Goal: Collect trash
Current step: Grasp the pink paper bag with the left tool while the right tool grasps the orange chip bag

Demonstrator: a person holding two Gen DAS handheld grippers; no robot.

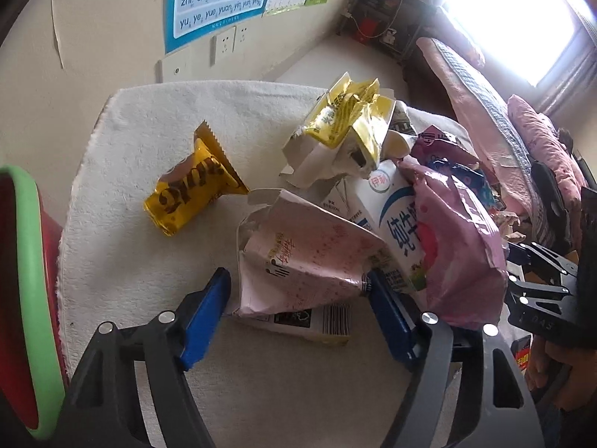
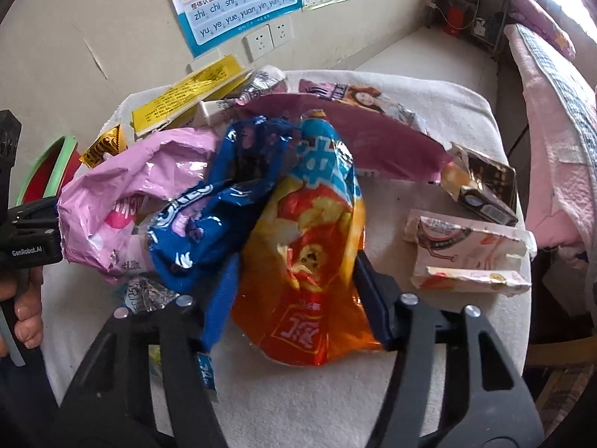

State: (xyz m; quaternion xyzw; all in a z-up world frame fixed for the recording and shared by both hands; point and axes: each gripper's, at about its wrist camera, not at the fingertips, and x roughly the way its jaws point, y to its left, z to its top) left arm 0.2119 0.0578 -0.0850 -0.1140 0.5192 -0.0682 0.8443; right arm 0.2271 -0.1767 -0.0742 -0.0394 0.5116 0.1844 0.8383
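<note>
My left gripper (image 1: 298,306) is open, its blue fingers on either side of a crumpled pink carton (image 1: 302,257) on the white towel-covered table (image 1: 149,119). A yellow snack wrapper (image 1: 194,190) lies left of it. A yellow torn carton (image 1: 347,119), a white-blue milk carton (image 1: 391,216) and a pink bag (image 1: 455,239) pile to the right. My right gripper (image 2: 294,298) is open around an orange chip bag (image 2: 309,261), beside a blue cookie wrapper (image 2: 224,201) and the pink bag (image 2: 123,201).
A red bin with a green rim (image 1: 26,291) stands at the table's left edge; it also shows in the right wrist view (image 2: 48,171). A brown carton (image 2: 485,190) and a pale torn carton (image 2: 470,254) lie at right. A wall is behind, a bed (image 2: 552,112) at right.
</note>
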